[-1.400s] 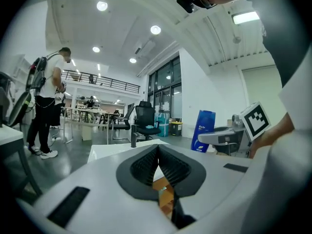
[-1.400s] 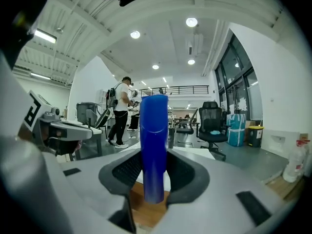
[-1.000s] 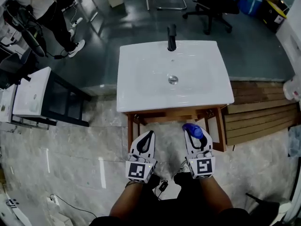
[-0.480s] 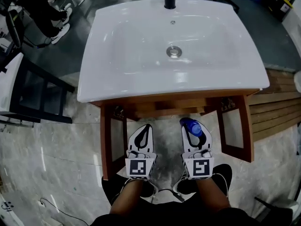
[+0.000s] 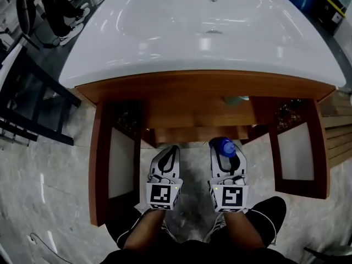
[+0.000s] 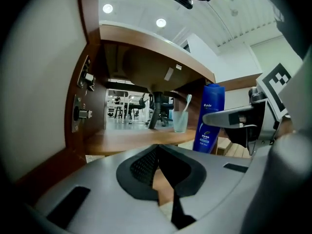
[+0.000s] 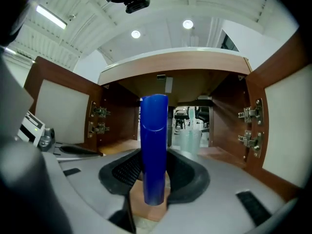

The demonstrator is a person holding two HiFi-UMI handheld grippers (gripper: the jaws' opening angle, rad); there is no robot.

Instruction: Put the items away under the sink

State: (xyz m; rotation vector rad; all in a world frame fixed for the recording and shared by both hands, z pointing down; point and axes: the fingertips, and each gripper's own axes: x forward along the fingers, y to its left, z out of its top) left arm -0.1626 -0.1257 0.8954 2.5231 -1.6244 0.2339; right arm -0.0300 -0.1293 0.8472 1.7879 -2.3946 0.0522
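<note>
Dropping lower than second ago, I now face open under-sink cabinet (image 5: 193, 119). Right tool (image 5: 226, 149) clamps upright blue bottle (image 5: 224, 146), short of shelf (image 7: 119, 145). Left tool (image 5: 173, 150) pinched together, empty. Placement looks next.

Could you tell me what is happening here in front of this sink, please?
A person faces the open wooden cabinet under the white sink, with a gripper in each hand. The right gripper has its fingers closed on an upright blue bottle, held before the opening. The left gripper is shut and empty. A clear cup with a toothbrush stands on the shelf inside.
</note>
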